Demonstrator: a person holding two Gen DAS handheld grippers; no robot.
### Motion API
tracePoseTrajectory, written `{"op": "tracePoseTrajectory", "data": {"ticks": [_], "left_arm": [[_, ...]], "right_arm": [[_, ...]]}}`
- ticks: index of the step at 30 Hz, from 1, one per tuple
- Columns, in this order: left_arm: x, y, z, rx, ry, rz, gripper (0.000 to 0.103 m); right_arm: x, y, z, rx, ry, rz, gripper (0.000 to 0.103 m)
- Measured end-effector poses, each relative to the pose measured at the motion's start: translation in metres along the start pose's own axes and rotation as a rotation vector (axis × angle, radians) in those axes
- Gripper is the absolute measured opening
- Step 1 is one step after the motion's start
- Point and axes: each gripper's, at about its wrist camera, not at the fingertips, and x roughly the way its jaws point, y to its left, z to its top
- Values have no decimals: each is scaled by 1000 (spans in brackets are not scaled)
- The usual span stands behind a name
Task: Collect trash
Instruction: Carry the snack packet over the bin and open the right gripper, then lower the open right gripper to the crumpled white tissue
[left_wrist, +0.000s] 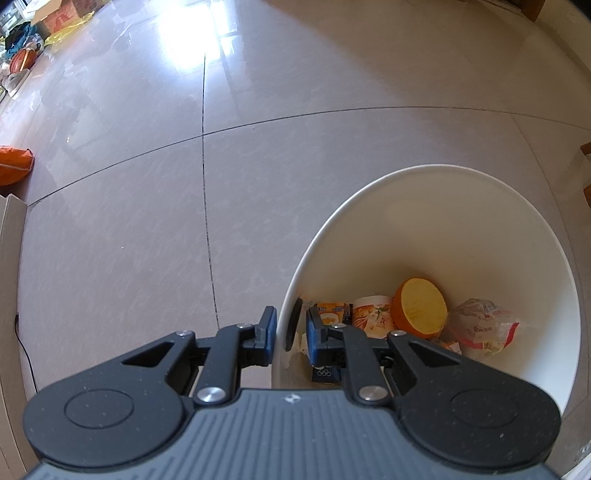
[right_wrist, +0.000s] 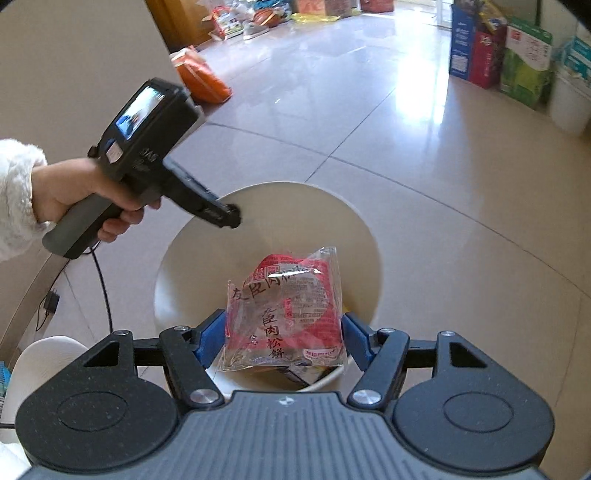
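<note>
Left gripper (left_wrist: 291, 328) is clamped on the bin (left_wrist: 424, 177) rim at 6 o'clock; right gripper (right_wrist: 282, 338) is opened around a snack packet (right_wrist: 284, 314).

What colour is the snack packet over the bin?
Red and clear, with dark print on the snack packet; right wrist view.

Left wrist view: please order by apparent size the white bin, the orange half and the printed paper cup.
1. White bin, by far the largest.
2. Orange half.
3. Printed paper cup, partly hidden, so its place after the orange is unsure.

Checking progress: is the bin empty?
No. The bin holds trash: an orange half, a cup and wrappers.
</note>
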Motion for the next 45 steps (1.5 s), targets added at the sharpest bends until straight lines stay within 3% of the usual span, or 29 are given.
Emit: {"op": "tracePoseTrajectory", "data": {"ticks": [5,16,28,34,39,45], "left_arm": [[1,0,0,-1,2,3,15],[3,-1,1,-3,2,6,15],[2,-2,2,-8,6,11,15],[1,-3,2,-11,6,10,15],[-1,-1,1,-15,-1,3,15],[-1,4,-2,-21,-3,-5,15]], "right_arm": [[4,8,2,-21,2,7,89],[-6,-5,1,28,-46,-21,89],[0,-20,-10,78,-39,-48,89],[-5,-34,-20,105,-90,-105,89],[-1,-68,-50,152,-152,-212,89],[34,-130,-114,297,-135,-344,82]]}}
